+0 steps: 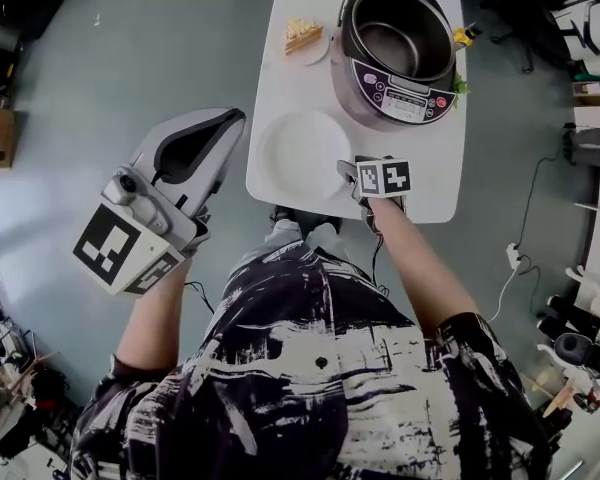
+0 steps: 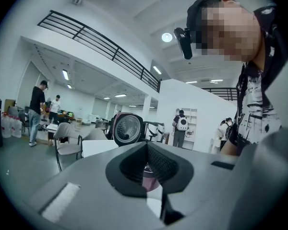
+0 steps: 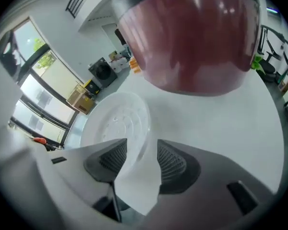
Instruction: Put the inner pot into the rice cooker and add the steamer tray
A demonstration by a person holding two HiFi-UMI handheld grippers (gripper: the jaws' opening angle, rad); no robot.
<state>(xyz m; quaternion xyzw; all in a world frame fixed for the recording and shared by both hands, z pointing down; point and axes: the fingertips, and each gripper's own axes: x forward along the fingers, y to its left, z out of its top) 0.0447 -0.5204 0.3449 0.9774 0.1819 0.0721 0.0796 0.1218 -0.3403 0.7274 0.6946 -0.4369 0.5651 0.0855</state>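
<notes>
Likely slip: right gripper [image 3: 141, 153], jaws spread astride the rim of the round white perforated plastic steamer tray [image 1: 302, 153] lying near the white table's [image 1: 425, 173] front edge, may pinch shallowly and drop it floorward.

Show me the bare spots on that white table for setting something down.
Bare: the strip between the steamer tray and the food plate, and the near corner between the front of the rice cooker and the table edge, beside the right tool. Crowded: the far end, filled by cooker and plate.
</notes>
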